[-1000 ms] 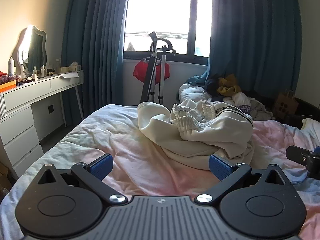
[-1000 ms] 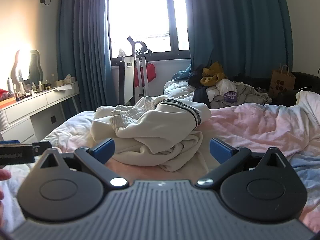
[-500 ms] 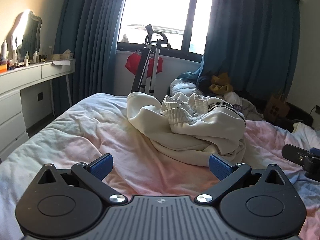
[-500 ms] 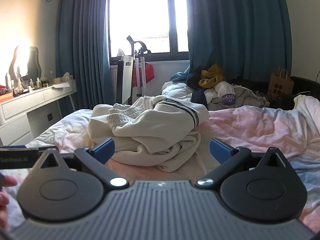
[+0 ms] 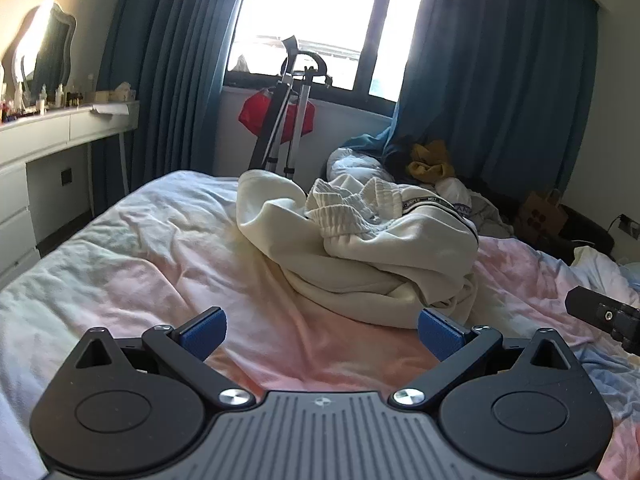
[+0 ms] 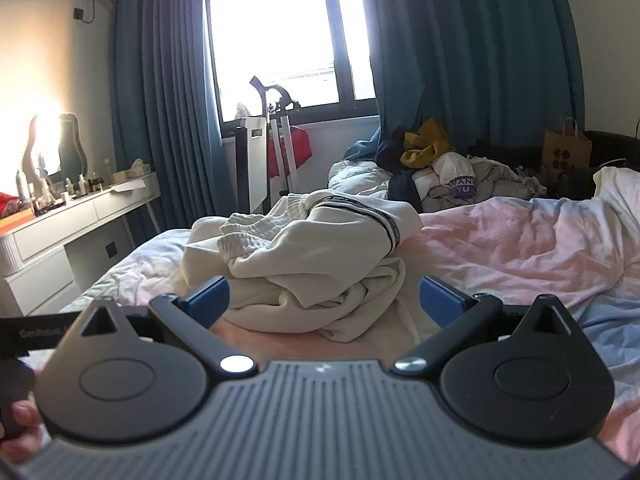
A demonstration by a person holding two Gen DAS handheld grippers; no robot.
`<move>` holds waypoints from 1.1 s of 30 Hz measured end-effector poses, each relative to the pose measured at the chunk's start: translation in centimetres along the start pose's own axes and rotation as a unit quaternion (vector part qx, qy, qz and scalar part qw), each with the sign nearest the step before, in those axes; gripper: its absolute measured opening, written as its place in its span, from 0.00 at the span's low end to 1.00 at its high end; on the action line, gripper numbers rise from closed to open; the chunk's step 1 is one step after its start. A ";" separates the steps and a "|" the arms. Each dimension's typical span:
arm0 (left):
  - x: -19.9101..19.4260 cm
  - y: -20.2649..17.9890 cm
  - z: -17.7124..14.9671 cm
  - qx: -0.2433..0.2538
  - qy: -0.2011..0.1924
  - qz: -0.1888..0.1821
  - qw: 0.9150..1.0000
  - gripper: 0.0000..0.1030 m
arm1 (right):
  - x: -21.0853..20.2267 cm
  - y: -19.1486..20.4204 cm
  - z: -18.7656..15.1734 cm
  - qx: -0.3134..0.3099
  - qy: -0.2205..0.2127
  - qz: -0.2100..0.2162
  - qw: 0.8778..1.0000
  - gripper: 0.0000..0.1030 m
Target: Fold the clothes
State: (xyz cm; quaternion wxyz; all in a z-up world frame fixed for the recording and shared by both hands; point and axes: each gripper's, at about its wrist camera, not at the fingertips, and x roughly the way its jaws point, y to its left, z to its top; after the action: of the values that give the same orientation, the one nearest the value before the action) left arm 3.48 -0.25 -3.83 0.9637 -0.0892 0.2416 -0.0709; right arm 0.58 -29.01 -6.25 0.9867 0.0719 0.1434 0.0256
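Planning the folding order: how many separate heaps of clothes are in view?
2. A cream garment pile on the bed ahead of both open grippers, and a mixed heap beyond by the curtain. Items inside each may be hidden.

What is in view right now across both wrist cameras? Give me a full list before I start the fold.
Crumpled cream sweatshirt-type garment with dark striped trim: one heap, cream, middle of the bed.
Bed with wrinkled pink and white sheet: one, beneath the garment.
Pile of mixed clothes with a mustard piece on top: one, beyond the bed near the window.
Teal curtains: both sides of the window.
White vanity desk with mirror and bottles: one, far left.
Folded metal stand with red fabric: one, under the window.
Brown paper bag: one, far right.
Left gripper: black, blue pads, open, short of the garment.
Right gripper: same, open.
Fingertips: lower left edge of the right wrist view.
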 end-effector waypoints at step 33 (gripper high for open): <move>27.1 1.8 9.7 -0.234 0.101 -0.043 0.966 0.59 | 3.9 -3.6 -2.5 0.071 0.062 -0.005 0.996 1.00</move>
State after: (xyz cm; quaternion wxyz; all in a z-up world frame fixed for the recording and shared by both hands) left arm 31.96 -2.01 -8.09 0.8825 -0.3152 0.3436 -0.0619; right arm 3.75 -31.97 -10.23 0.9684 0.1397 0.2061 0.0145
